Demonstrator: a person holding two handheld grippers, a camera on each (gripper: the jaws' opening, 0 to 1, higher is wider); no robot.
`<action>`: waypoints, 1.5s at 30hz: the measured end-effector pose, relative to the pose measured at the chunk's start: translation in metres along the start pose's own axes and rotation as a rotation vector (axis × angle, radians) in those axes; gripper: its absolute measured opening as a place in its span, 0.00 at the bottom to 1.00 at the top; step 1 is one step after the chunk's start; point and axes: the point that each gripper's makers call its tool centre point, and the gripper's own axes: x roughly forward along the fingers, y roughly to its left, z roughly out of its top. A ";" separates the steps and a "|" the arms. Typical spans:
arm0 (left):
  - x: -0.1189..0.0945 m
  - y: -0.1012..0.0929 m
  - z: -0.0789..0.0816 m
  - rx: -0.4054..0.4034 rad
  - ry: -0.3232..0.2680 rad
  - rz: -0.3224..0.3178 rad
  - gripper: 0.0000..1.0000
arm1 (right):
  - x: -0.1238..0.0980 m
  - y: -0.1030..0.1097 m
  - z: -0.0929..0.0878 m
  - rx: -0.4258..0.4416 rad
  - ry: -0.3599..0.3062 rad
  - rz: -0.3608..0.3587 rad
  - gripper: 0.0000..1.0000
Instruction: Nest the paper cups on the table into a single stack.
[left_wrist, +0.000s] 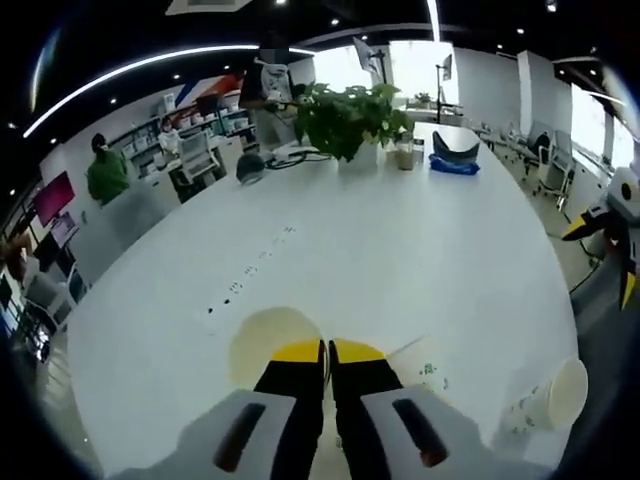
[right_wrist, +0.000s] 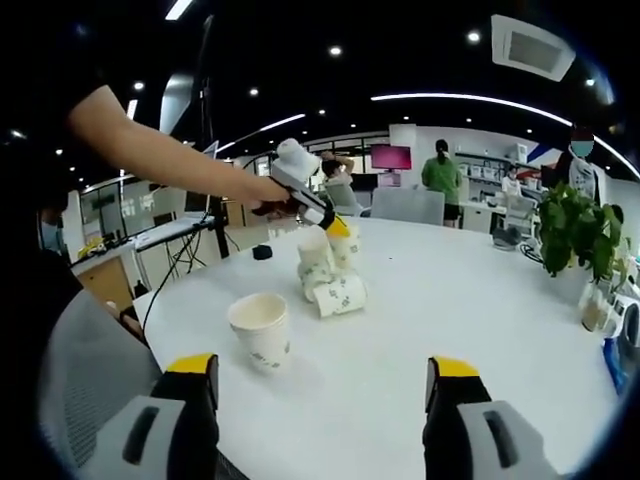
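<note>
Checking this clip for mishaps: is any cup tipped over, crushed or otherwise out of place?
Yes. One paper cup lies on its side on the table, beside the cup the left gripper holds. Another cup stands upright, apart. No spill or crushing shows.

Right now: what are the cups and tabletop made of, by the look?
Cups: likely paper, matte white with a faint green print, thin rolled rim. Tabletop: smooth white, slight sheen from ceiling lights; laminate or painted board, cannot tell which.
</note>
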 end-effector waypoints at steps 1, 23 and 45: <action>-0.003 -0.003 0.002 0.000 -0.002 0.000 0.00 | 0.000 0.001 0.000 0.001 0.000 0.003 0.87; -0.089 -0.044 0.042 0.005 -0.101 -0.021 0.00 | 0.002 0.005 -0.005 -0.010 0.022 0.014 0.94; -0.156 -0.106 0.065 0.105 -0.162 -0.081 0.00 | 0.003 0.013 -0.007 -0.044 0.041 0.032 0.97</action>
